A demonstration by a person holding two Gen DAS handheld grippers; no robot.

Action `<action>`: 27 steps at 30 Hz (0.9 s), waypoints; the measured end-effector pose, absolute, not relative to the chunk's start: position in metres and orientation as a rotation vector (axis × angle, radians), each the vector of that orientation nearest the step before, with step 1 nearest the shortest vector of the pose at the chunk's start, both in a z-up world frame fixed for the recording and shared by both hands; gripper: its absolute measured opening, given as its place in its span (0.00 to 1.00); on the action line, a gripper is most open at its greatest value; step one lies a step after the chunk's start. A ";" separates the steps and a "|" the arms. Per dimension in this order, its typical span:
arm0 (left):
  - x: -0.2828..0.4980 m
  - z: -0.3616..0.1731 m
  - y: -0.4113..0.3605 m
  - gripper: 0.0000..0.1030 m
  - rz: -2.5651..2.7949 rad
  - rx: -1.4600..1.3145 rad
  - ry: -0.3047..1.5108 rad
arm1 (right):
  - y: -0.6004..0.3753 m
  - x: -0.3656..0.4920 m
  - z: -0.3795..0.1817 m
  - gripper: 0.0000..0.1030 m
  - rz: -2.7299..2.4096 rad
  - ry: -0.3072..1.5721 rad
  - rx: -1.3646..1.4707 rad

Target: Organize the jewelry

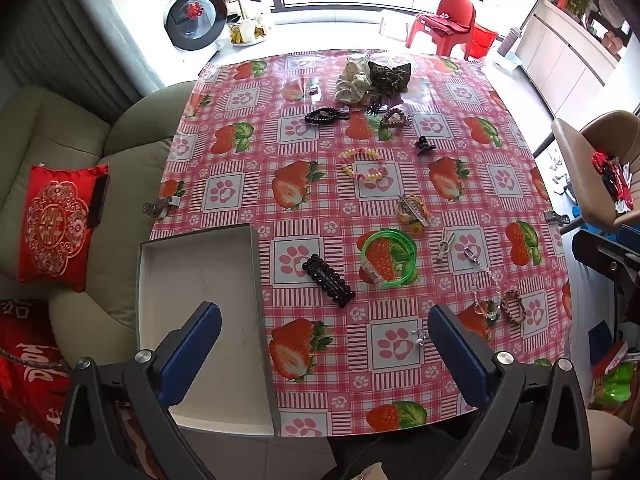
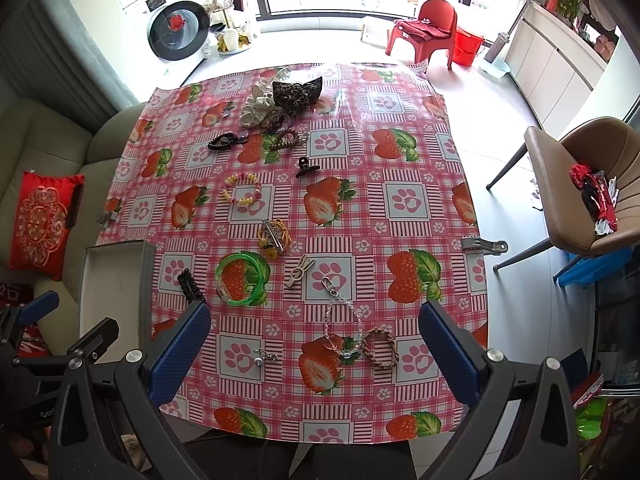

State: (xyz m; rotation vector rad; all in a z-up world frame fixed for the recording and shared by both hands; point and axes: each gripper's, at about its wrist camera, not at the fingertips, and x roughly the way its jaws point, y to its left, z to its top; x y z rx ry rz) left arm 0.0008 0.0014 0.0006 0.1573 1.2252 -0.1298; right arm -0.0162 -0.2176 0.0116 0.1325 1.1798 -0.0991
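The left hand-held gripper point(image 1: 324, 344) sits at the bottom of the left wrist view with its blue pads spread wide and nothing between them; the right hand-held gripper point(image 2: 316, 344) fills the bottom of the right wrist view likewise spread and pinching nothing. Both hang above the near edge of the desk point(image 1: 460, 396), which wears a pink checked cloth with strawberries and paw prints. A shallow white tray point(image 1: 168, 280) lies at the lower left of the left wrist view, on the desk's near left corner, partly under the left pad. Just right of the tray lies a black beaded hair clip point(image 1: 329, 280); further right, a green bangle point(image 1: 389, 258) rings a printed strawberry. Above the bangle sits a tangle of yellow hair ties point(image 1: 414, 210) with a metal clip; higher, near mid-frame, a pastel beaded bracelet point(image 1: 364, 166). At lower right of the left wrist view a clear bead chain point(image 1: 486, 280) with a metal clasp runs down to a brown braided bracelet point(image 1: 513, 306) just beside it. A small silver clip point(image 1: 445, 245) lies between the bangle and the chain. Toward the top of the frame, cream and leopard-print scrunchies point(image 1: 372, 80) are bunched together, with dark coiled hair ties point(image 1: 322, 117) and a small black claw clip point(image 1: 425, 145) below them.
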 end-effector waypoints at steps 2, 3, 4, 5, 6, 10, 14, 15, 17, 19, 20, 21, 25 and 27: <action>0.001 0.000 0.001 1.00 -0.129 0.157 1.224 | -0.217 -0.015 0.011 1.00 -0.099 1.180 0.133; 0.000 0.000 0.001 1.00 -0.129 0.157 1.224 | -0.217 -0.015 0.011 1.00 -0.098 1.180 0.133; 0.001 0.000 0.002 1.00 -0.129 0.157 1.224 | -0.217 -0.014 0.011 1.00 -0.097 1.181 0.134; 0.001 0.000 0.002 1.00 -0.129 0.158 1.225 | -0.218 -0.018 0.014 1.00 -0.096 1.178 0.127; 0.001 0.000 0.001 1.00 -0.128 0.157 1.226 | -0.218 -0.018 0.014 1.00 -0.096 1.178 0.127; 0.000 0.000 0.001 1.00 -0.127 0.157 1.224 | -0.218 -0.018 0.014 1.00 -0.095 1.179 0.127; 0.000 0.000 0.001 1.00 -0.129 0.158 1.226 | -0.216 -0.017 0.013 1.00 -0.093 1.181 0.124; 0.000 0.000 0.001 1.00 -0.129 0.159 1.226 | -0.216 -0.017 0.013 1.00 -0.093 1.181 0.124; 0.001 0.000 0.001 1.00 -0.128 0.161 1.226 | -0.216 -0.017 0.013 1.00 -0.094 1.180 0.125; 0.001 -0.001 0.001 1.00 -0.128 0.161 1.226 | -0.216 -0.017 0.013 1.00 -0.095 1.180 0.125; 0.001 -0.001 0.001 1.00 -0.128 0.161 1.227 | -0.216 -0.017 0.013 1.00 -0.095 1.181 0.125; 0.001 0.000 0.001 1.00 -0.128 0.160 1.226 | -0.216 -0.017 0.013 1.00 -0.095 1.181 0.125; 0.001 -0.001 0.002 1.00 -0.128 0.162 1.227 | -0.216 -0.017 0.013 1.00 -0.095 1.181 0.125; 0.001 -0.001 0.001 1.00 -0.128 0.162 1.227 | -0.216 -0.017 0.013 1.00 -0.095 1.181 0.125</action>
